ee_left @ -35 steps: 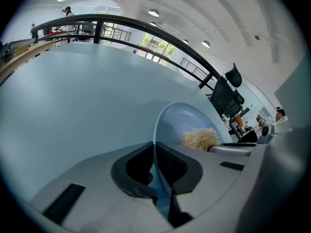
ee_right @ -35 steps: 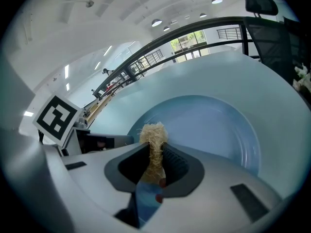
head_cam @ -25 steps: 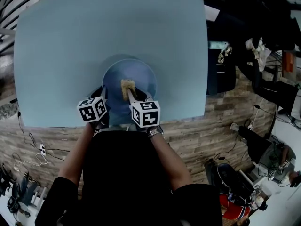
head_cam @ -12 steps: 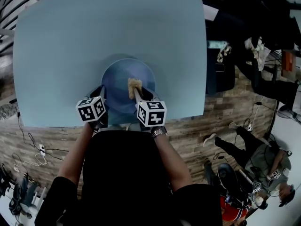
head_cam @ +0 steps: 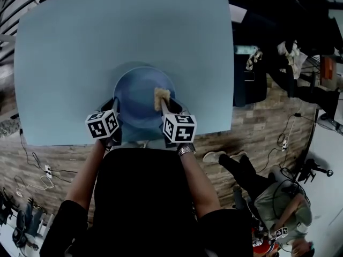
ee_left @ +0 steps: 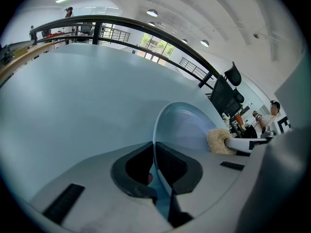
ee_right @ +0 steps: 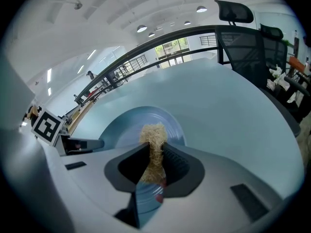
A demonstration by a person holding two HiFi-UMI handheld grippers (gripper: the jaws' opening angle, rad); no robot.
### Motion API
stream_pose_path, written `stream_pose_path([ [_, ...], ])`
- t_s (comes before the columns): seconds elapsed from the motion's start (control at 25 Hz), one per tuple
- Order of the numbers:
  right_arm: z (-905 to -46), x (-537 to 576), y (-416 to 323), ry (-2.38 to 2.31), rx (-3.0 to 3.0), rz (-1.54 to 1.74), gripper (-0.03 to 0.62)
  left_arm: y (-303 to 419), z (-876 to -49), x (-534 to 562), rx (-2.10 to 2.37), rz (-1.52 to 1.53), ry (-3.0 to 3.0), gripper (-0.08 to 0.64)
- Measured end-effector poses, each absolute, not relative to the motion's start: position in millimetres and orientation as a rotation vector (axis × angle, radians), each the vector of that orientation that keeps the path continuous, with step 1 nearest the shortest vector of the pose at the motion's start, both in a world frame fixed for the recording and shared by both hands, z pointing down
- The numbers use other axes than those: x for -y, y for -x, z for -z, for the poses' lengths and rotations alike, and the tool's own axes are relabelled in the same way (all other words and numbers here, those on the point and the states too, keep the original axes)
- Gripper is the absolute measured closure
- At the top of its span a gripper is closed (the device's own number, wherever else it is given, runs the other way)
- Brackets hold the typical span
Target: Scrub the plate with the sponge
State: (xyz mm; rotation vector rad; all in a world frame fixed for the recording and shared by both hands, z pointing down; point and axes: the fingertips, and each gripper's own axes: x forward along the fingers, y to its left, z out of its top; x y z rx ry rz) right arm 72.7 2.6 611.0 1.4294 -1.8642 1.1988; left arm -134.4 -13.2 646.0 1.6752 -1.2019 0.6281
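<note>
A blue plate lies near the table's front edge, right in front of me. My left gripper is shut on the plate's near left rim; in the left gripper view the thin rim runs between the jaws. My right gripper is shut on a tan fibrous sponge, which rests on the right part of the plate. In the right gripper view the sponge sticks out past the jaws over the plate. The left gripper view shows the sponge at the plate's far side.
The pale blue table stretches away beyond the plate. Dark office chairs stand to the table's right on a wood floor. A person sits on the floor at the lower right, among cables.
My right gripper has slid the sponge rightwards over the plate, from its middle to its right part. The left gripper has stayed on the rim. The person on the floor has moved.
</note>
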Motion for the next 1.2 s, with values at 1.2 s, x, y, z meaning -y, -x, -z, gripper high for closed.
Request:
stream_pose_path([
  [1.2,-602,5,-26,-1.361,1.941,-1.191,0.520,134,-647,15,1.203,-0.603,-1.639,0.549],
])
